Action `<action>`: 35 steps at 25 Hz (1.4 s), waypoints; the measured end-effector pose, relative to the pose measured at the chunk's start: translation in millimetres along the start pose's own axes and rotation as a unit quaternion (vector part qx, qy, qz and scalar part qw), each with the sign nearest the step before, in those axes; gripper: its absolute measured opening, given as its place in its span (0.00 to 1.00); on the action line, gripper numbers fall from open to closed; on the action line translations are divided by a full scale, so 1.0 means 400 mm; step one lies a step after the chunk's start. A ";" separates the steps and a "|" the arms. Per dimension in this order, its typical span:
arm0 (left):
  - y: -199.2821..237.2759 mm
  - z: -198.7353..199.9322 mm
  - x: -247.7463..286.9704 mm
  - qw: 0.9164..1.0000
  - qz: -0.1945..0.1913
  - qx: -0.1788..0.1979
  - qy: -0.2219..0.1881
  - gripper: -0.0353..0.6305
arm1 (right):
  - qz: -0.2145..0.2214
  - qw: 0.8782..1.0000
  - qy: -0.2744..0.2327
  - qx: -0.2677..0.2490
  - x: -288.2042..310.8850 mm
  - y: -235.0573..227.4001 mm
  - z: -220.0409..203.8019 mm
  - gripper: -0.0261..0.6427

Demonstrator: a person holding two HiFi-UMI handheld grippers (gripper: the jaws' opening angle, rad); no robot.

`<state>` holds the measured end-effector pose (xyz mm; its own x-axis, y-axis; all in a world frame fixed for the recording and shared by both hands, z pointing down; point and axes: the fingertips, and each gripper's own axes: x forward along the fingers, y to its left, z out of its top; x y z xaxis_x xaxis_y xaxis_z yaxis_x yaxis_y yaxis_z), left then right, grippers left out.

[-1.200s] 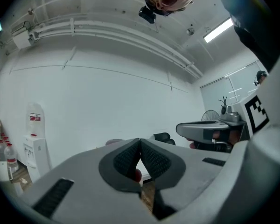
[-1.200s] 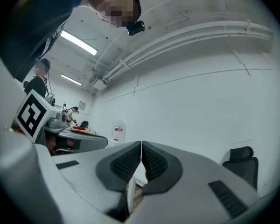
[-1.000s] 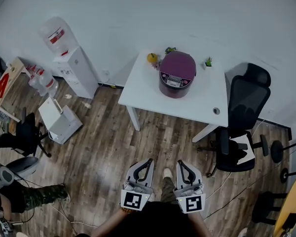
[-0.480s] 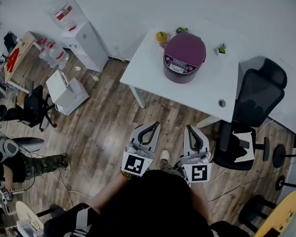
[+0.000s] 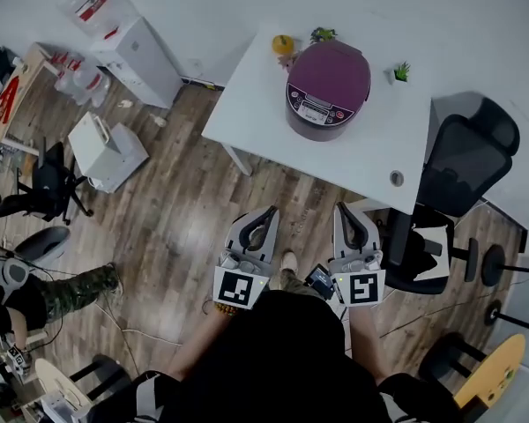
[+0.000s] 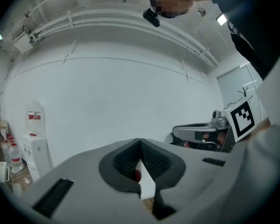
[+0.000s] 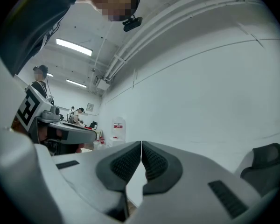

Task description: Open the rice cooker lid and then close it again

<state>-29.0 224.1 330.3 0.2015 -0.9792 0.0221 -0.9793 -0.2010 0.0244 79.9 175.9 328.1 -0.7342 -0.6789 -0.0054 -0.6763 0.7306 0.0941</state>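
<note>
A: What's at far left?
B: A water dispenser [image 5: 134, 44], with a white box [image 5: 106, 152] on the wood floor [image 5: 185, 227] near it.
A: And the left gripper?
B: The left gripper [image 5: 265, 213] hangs above the floor, jaws pressed together with nothing between them.
A: Where's the cooker?
B: The cooker [image 5: 328, 89] stands on the white table [image 5: 256, 117], near a yellow fruit [image 5: 284, 43] at the back edge. Its lid is down, and it is well apart from both grippers.
A: The right gripper?
B: The right gripper [image 5: 347, 210] is just beside the left one, its jaws also together and empty.
A: Further right?
B: A black chair [image 5: 463, 161] beside the table.
</note>
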 end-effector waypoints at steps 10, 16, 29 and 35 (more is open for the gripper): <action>0.205 0.003 0.216 0.998 -0.056 -0.010 -0.017 0.09 | -0.034 0.999 0.012 -0.024 0.259 -0.041 0.014 0.08; 0.330 0.012 0.287 0.996 -0.083 -0.030 -0.018 0.09 | -0.076 0.997 0.023 -0.023 0.374 -0.081 0.030 0.08; 0.379 0.011 0.503 0.993 -0.119 -0.020 0.008 0.09 | -0.135 0.990 0.031 -0.017 0.469 -0.273 0.020 0.08; 0.335 0.007 0.633 0.992 -0.123 0.014 0.038 0.09 | -0.142 0.990 0.010 -0.014 0.480 -0.415 0.015 0.08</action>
<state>-109.3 -50.6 336.6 0.4344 -0.8957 0.0948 -0.9002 -0.4353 0.0116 50.9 -75.5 305.5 -0.5126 -0.8585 -0.0154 -0.8534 0.5074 0.1194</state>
